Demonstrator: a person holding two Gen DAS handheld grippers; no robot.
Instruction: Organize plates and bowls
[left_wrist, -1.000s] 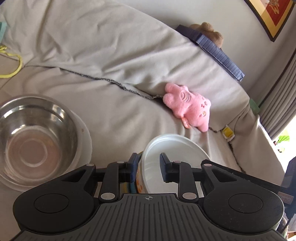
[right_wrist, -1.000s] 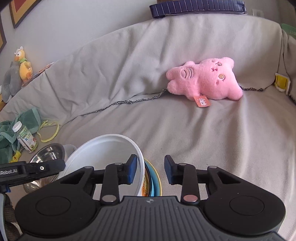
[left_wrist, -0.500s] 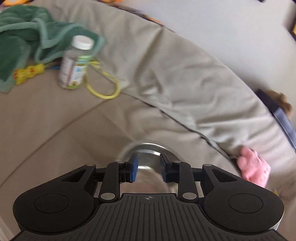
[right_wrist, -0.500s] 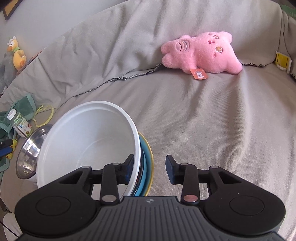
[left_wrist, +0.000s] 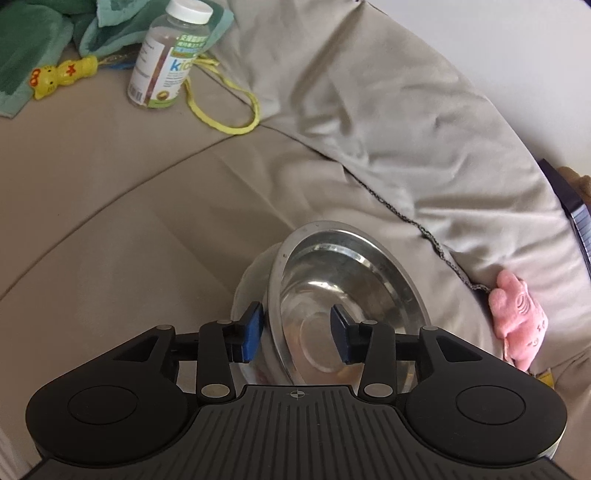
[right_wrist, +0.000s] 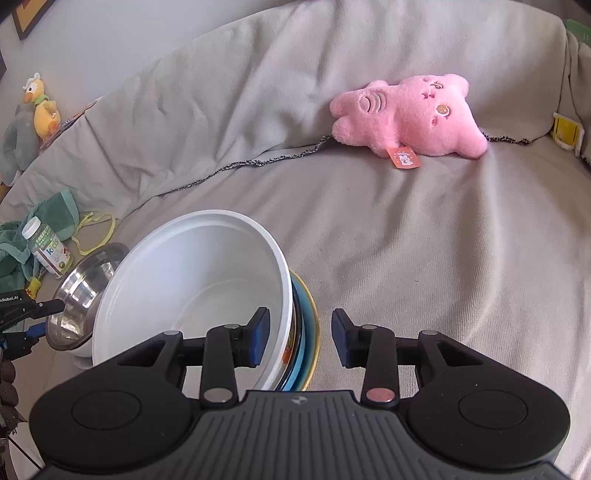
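A steel bowl (left_wrist: 343, 295) rests tilted in a white bowl (left_wrist: 245, 284) on the grey sofa seat. My left gripper (left_wrist: 295, 332) is open, its jaws on either side of the steel bowl's near rim. The steel bowl also shows in the right wrist view (right_wrist: 83, 295). A large white bowl (right_wrist: 192, 295) sits on a stack of blue and yellow plates (right_wrist: 306, 332). My right gripper (right_wrist: 299, 338) is open, straddling the right rim of the white bowl and the plates.
A pink plush toy (right_wrist: 410, 118) lies at the sofa back. A vitamin bottle (left_wrist: 168, 55), a green towel (left_wrist: 33, 44), a yellow toy (left_wrist: 55, 79) and a yellow cord (left_wrist: 221, 114) lie to the left. A duck plush (right_wrist: 40, 107) stands far left.
My left gripper swung from the white bowl and plates over to the steel bowl and opened wider around its rim. My right gripper moved slightly closer over the white bowl stack.
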